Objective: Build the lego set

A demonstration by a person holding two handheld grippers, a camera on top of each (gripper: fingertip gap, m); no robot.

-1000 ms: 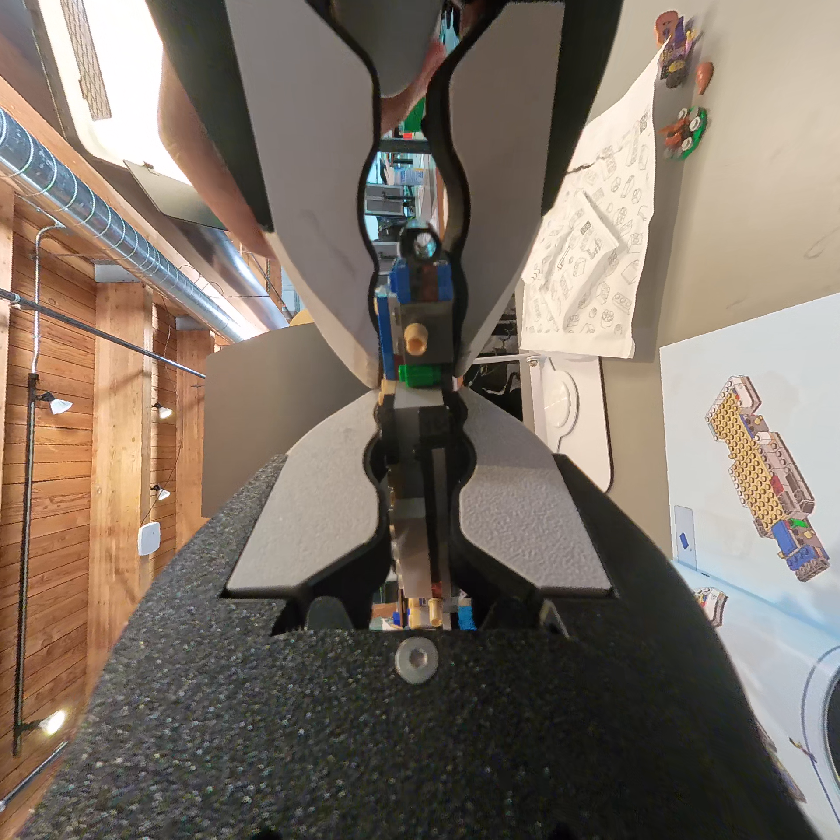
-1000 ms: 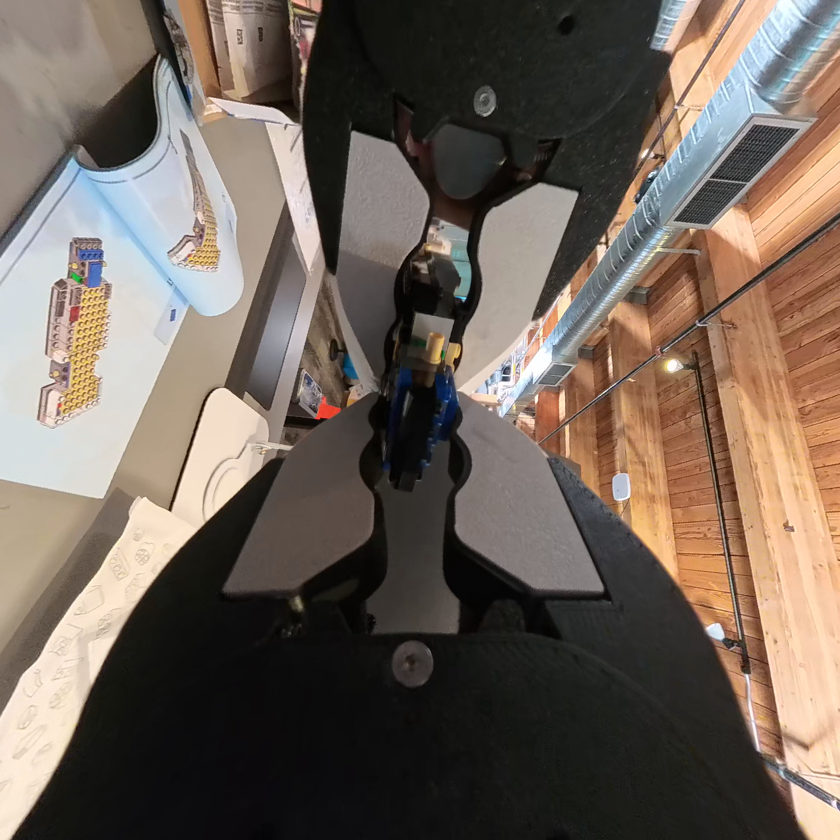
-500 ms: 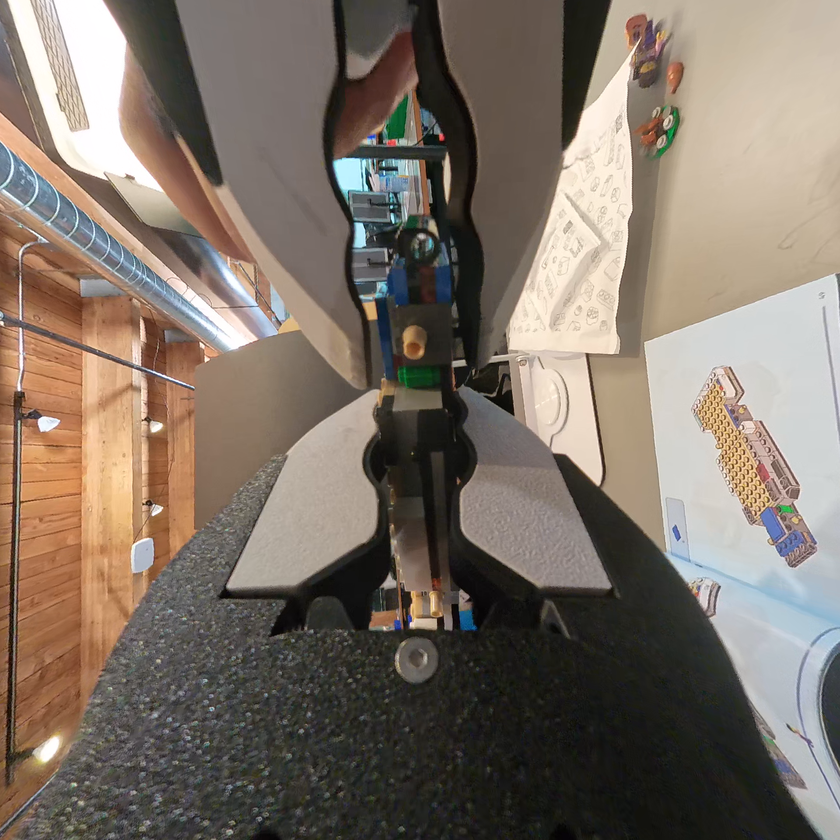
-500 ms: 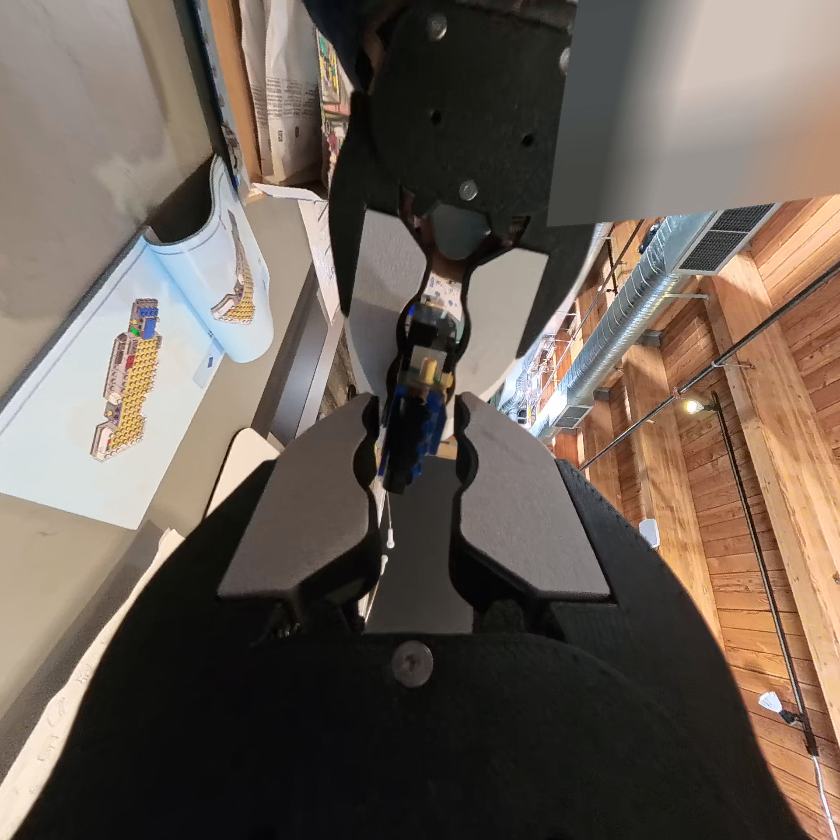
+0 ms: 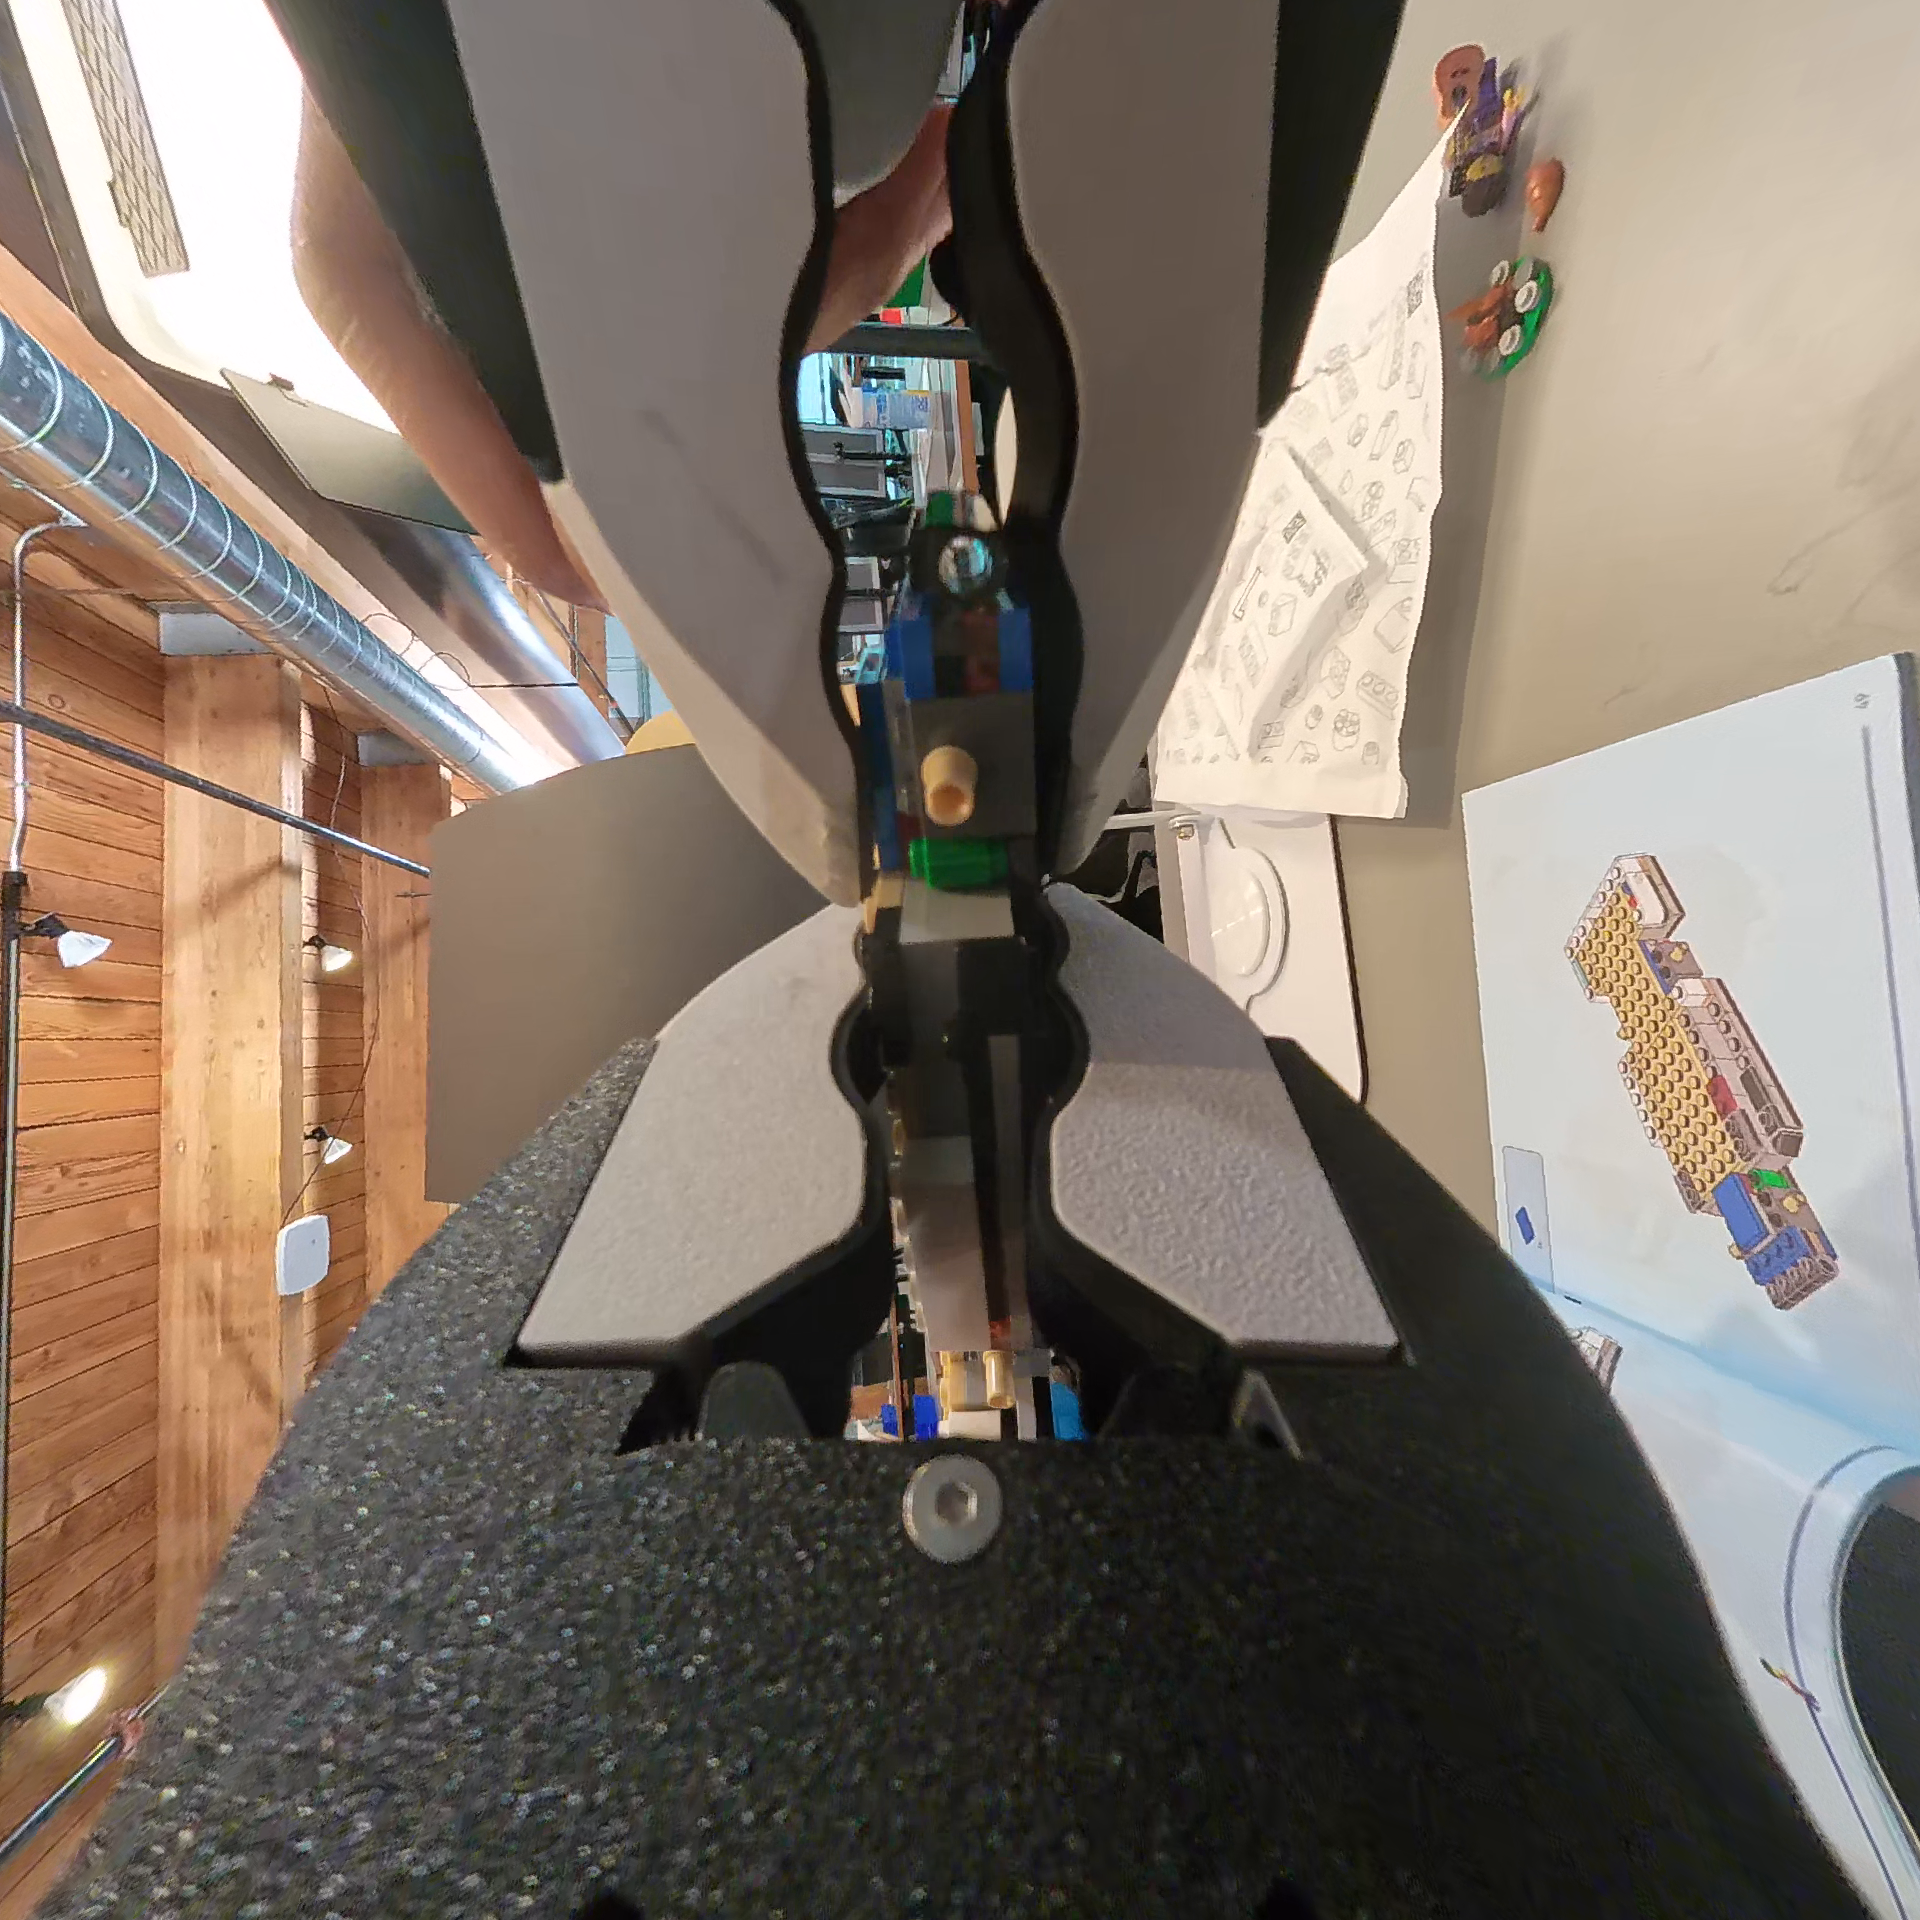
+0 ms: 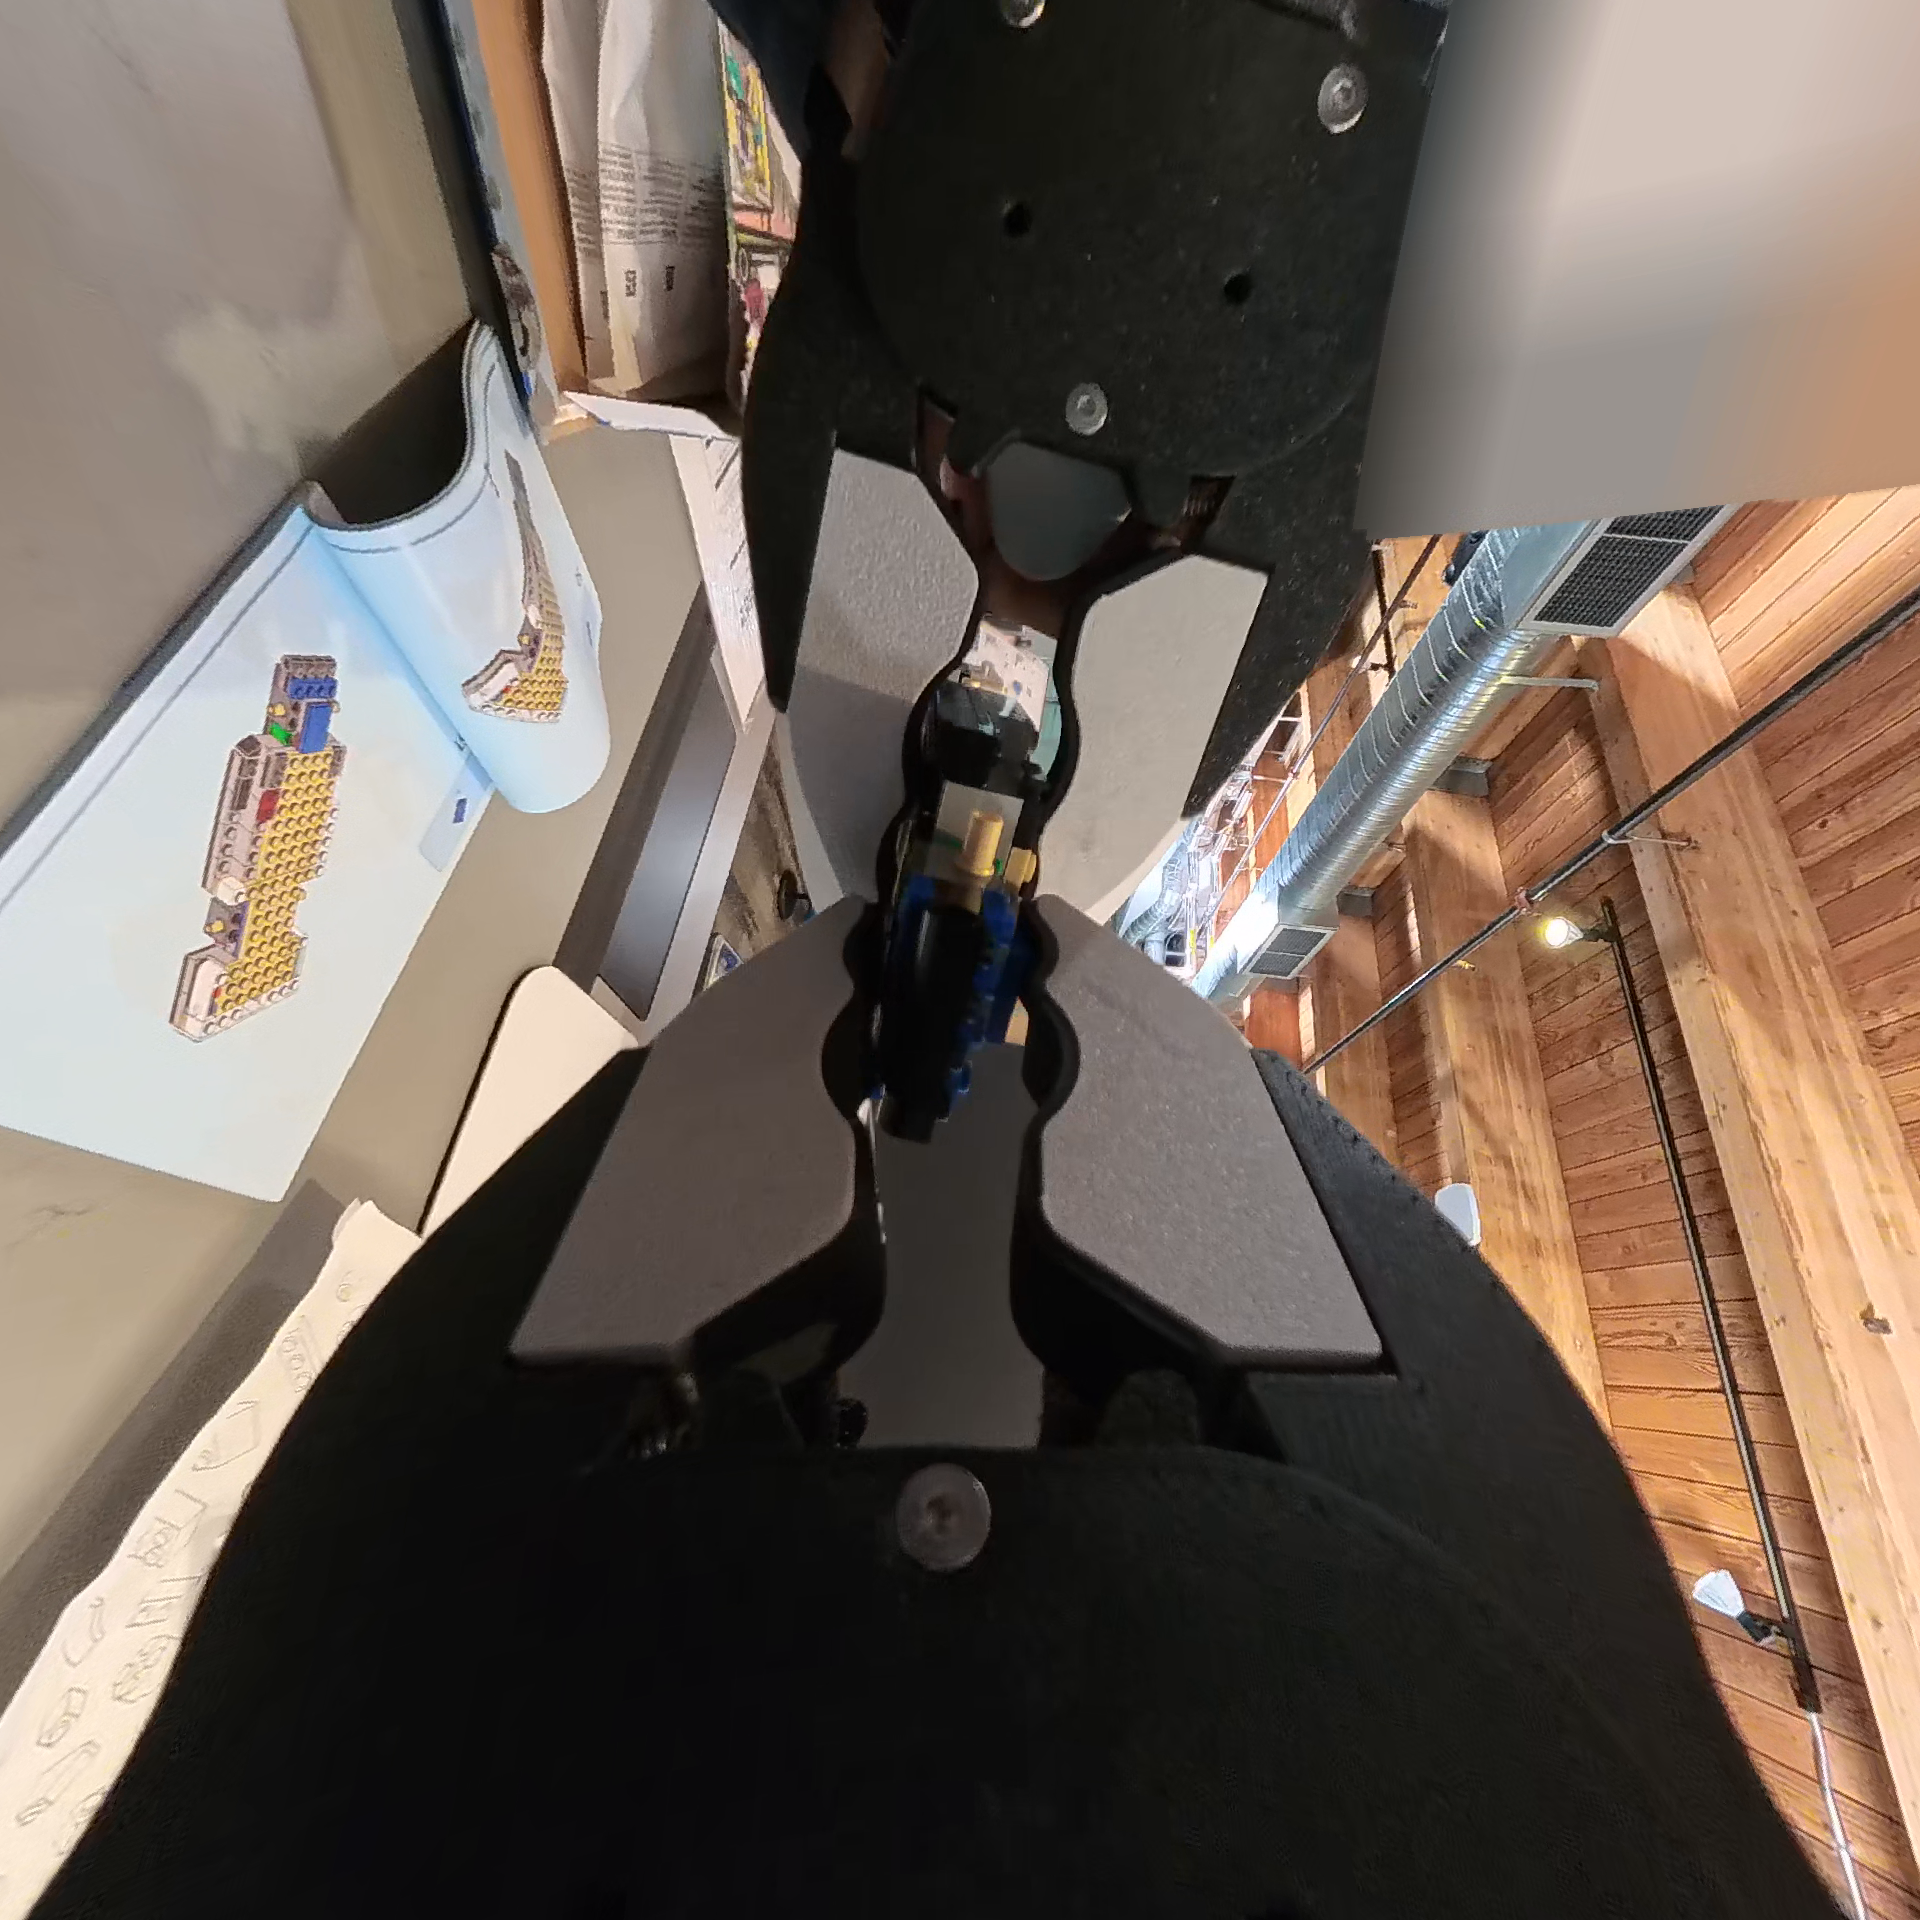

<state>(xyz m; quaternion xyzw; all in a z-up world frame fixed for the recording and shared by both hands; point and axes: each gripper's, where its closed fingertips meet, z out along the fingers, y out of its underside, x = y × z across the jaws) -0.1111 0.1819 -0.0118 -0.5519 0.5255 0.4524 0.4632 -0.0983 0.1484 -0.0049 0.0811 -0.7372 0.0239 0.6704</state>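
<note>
Now the right tongs (image 6: pixel 951 997) have re-closed on the blue end of the brick model (image 5: pixel 961 790) after briefly widening; left tongs (image 5: pixel 951 935) keep clamping its grey end, held above the tabletop (image 5: pixel 1662 416).

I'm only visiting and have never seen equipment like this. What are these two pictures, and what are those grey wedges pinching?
There is no robot arm here: a person holds a pair of tongs in each hand, and a camera on each looks along its two fingers. So one picture comes from the left tongs, the other from the right tongs. They face each other, tips nearly meeting, and both are shut on the same long toy-brick model, grey and blue with a tan peg. It is held up in the air. Beside them on the grey table lie an open building-instruction booklet, a printed parts sheet and a few small brick pieces.
</note>
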